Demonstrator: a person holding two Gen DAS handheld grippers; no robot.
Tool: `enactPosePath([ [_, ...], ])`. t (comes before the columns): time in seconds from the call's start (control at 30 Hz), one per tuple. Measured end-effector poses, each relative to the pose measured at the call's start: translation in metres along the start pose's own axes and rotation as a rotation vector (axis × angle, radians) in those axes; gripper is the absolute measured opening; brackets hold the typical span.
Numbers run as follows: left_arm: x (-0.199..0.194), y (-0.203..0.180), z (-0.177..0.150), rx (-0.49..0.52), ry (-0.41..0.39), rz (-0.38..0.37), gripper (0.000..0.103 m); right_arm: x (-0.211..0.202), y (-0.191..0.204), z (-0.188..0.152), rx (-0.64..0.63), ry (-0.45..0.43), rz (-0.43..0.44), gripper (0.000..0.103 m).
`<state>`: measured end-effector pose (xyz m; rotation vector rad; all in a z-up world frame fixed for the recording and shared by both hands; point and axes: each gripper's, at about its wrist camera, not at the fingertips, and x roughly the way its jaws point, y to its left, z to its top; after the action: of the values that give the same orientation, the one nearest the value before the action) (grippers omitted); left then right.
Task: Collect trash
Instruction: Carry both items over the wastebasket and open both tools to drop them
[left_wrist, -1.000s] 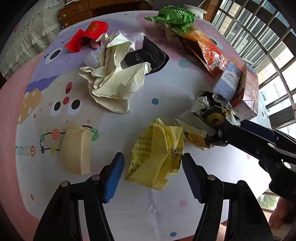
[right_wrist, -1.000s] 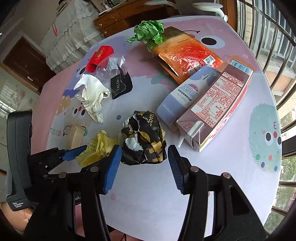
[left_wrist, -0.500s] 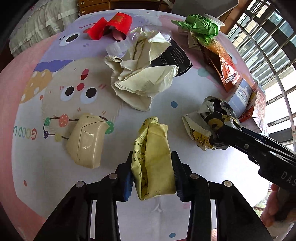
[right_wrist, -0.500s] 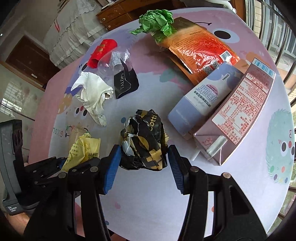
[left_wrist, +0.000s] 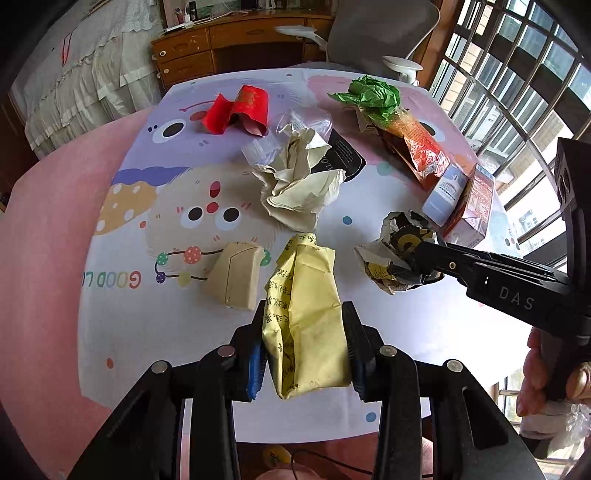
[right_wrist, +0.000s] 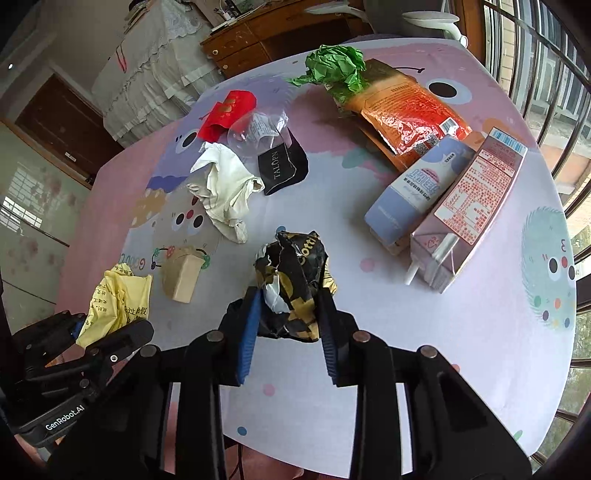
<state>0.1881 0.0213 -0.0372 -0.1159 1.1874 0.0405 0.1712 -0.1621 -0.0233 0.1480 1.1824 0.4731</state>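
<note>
Left wrist alone shows a hand (left_wrist: 550, 373) gripping the right gripper (left_wrist: 413, 264).

Legible text: "TALOPN" on the flat black paper packet (right_wrist: 282, 168); "Cotti" on the crumpled black-and-gold wrapper (right_wrist: 295, 284); "GOOD" on the printed cartoon cloth of the table (left_wrist: 118, 280); "DAS" on the right hand-held gripper (left_wrist: 413, 258); "GenRobot.AI" on the left hand-held gripper (right_wrist: 107, 325).

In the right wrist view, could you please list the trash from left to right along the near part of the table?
Yellow paper → tan folded packet → black-and-gold wrapper → pink carton.
</note>
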Motion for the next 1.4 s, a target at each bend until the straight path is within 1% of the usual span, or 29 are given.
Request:
enactPosePath([
  [0.1, -0.026, 0.013, -0.016, 0.024, -0.017, -0.014, 0.037, -0.024, 0.014, -0.020, -0.003, -0.034, -0.007, 0.027],
  [0.2, -0.048, 0.028, -0.035, 0.047, -0.022, -0.051, 0.037, -0.050, 0.030, -0.047, 0.012, -0.073, -0.019, 0.027],
  [0.4, -0.078, 0.055, -0.084, 0.115, -0.035, -0.081, 0.037, -0.085, 0.061, -0.117, 0.079, -0.110, -0.049, 0.027],
  [0.57, -0.091, 0.075, -0.129, 0.147, -0.030, -0.116, 0.037, -0.094, 0.085, -0.178, 0.109, -0.108, -0.083, 0.027],
  [0.7, -0.088, 0.079, -0.166, 0.193, -0.001, -0.143, 0.037, -0.095, 0.093, -0.221, 0.155, -0.102, -0.102, 0.027],
  [0.8, -0.086, 0.075, -0.190, 0.234, 0.018, -0.143, 0.037, -0.090, 0.093, -0.248, 0.192, -0.064, -0.108, 0.027],
  [0.87, -0.083, 0.072, -0.204, 0.245, 0.032, -0.157, 0.037, -0.083, 0.091, -0.262, 0.203, -0.043, -0.116, 0.027],
  [1.0, -0.061, 0.063, -0.226, 0.244, 0.083, -0.183, 0.037, -0.062, 0.077, -0.283, 0.255, 0.009, -0.121, 0.027],
  [1.17, -0.014, 0.047, -0.250, 0.233, 0.162, -0.206, 0.037, -0.020, 0.049, -0.305, 0.293, 0.074, -0.128, 0.027],
  [1.27, 0.022, 0.036, -0.263, 0.242, 0.187, -0.209, 0.037, 0.018, 0.025, -0.320, 0.328, 0.109, -0.132, 0.027],
  [1.4, 0.084, 0.025, -0.279, 0.245, 0.211, -0.201, 0.037, 0.079, -0.012, -0.340, 0.356, 0.161, -0.145, 0.028],
])
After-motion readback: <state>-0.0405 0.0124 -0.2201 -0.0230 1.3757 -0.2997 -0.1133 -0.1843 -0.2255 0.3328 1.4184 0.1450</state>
